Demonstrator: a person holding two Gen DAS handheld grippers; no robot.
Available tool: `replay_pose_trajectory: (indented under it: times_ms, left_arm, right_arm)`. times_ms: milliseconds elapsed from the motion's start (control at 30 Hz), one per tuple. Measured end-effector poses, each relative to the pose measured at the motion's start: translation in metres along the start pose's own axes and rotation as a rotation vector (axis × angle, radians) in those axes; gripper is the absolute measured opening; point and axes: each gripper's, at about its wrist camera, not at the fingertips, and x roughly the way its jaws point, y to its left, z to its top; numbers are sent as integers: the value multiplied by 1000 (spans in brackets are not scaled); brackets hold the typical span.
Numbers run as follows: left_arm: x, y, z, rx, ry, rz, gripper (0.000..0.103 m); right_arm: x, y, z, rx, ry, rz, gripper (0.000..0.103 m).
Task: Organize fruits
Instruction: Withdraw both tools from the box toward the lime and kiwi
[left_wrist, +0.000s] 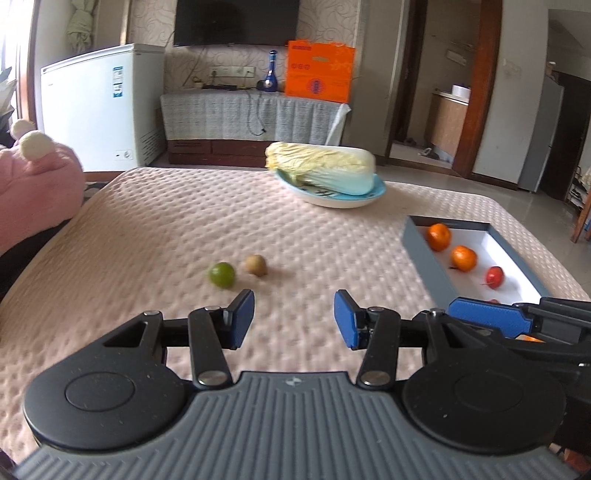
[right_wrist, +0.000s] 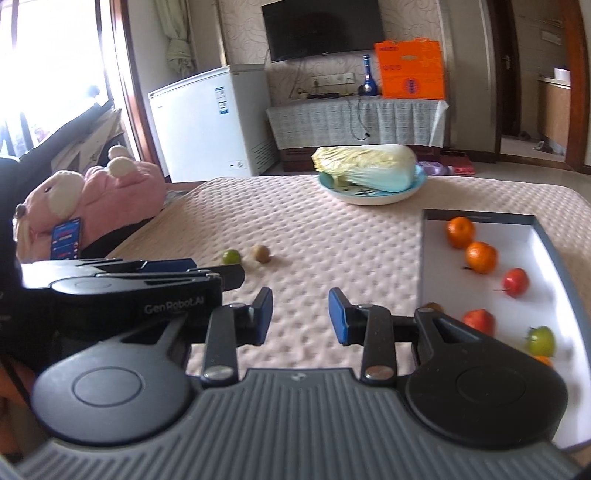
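On the pink quilted table a green lime (left_wrist: 222, 275) and a brown kiwi (left_wrist: 256, 265) lie side by side, apart from the box. My left gripper (left_wrist: 294, 319) hangs just short of them, open, nothing between its blue pads. A grey box with a white floor (right_wrist: 421, 258) at the right holds several fruits: two oranges (right_wrist: 460, 232) (right_wrist: 480, 257), two red fruits (right_wrist: 516, 282) and a greenish tomato (right_wrist: 541, 340). My right gripper (right_wrist: 301, 315) is open and empty over the table left of the box. The lime (right_wrist: 231, 256) and kiwi (right_wrist: 262, 254) lie ahead of it, to the left.
A napa cabbage (left_wrist: 325, 168) rests on a pale blue plate (left_wrist: 332, 201) at the table's far side. A pink plush toy (right_wrist: 92, 192) sits off the left edge. A white freezer, a cloth-covered cabinet and an orange carton stand beyond.
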Motion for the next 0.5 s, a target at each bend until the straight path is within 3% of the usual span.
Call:
replay_pose_trajectory:
  times_ms: [500]
  left_arm:
    - [24, 64, 2, -60, 11, 84, 54]
  right_arm:
    - [50, 37, 4, -52, 9, -1, 33]
